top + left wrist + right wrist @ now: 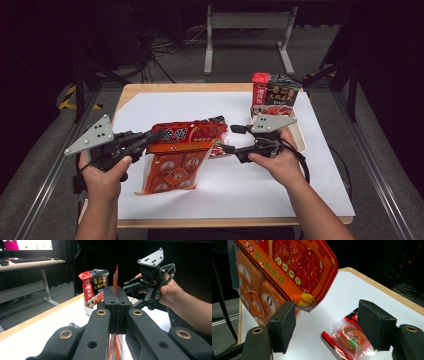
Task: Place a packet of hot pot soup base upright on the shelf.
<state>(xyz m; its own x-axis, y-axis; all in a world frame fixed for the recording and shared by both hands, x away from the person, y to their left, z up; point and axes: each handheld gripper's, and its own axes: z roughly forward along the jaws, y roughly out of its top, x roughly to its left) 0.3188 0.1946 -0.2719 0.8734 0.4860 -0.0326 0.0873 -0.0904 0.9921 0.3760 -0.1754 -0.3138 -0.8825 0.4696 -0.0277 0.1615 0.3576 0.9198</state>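
Left claw clenched on edge of orange pouch, pouch held lifted over bench. Right claw released, small sachet lying below it. Pouch judged light, floppy, slick; best gripped at sealed edge.

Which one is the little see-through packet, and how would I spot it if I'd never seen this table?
Start at the white sheet covering the wooden table, then find the big orange-red bag pinched at its edge by the left hand-held gripper. Just below that bag's right end lies the small packet, between the right hand-held gripper's open jaws. It is the clear one, red-edged, with a round orange lump inside.
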